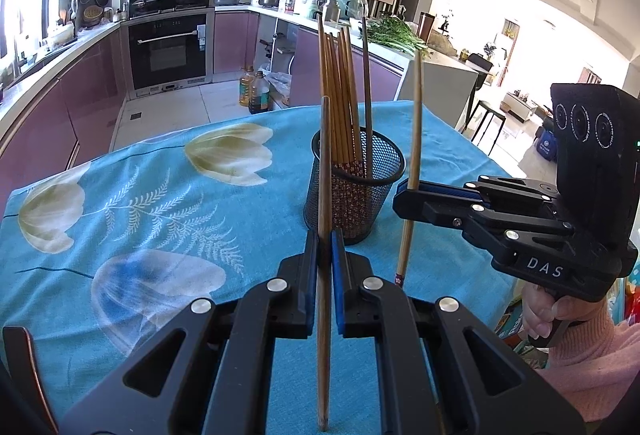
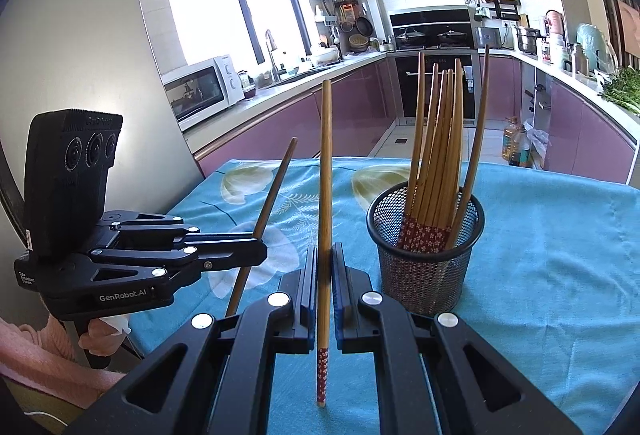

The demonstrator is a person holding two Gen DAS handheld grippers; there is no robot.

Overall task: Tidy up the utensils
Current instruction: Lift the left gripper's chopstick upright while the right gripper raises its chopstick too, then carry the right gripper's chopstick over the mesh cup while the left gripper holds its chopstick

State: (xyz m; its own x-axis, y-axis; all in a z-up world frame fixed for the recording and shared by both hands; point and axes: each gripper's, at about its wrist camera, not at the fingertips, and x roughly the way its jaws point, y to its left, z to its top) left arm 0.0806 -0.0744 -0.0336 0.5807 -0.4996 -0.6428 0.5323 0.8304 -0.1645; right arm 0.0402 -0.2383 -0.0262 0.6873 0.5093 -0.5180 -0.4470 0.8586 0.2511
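A black mesh cup [image 1: 352, 195] [image 2: 426, 263] stands on the blue flowered tablecloth [image 1: 160, 203] and holds several wooden chopsticks [image 1: 340, 95] [image 2: 436, 139], patterned ends down. My left gripper [image 1: 325, 239] [image 2: 260, 251] is shut on one plain brown chopstick [image 1: 325, 155] [image 2: 276, 187], held nearly upright just in front of the cup. To the right of the cup, my right gripper [image 2: 324, 255] [image 1: 406, 197] is shut on another chopstick [image 2: 326, 155] [image 1: 416, 115], upright, with its red patterned end down. Both held chopsticks hang above the cloth, outside the cup.
The table's far edge gives onto a kitchen floor with oil bottles [image 1: 254, 91]. Purple cabinets and an oven [image 1: 168, 47] lie beyond. A hand in a pink sleeve [image 1: 580, 347] holds the right gripper's handle. Greens [image 1: 392, 33] lie on the counter behind.
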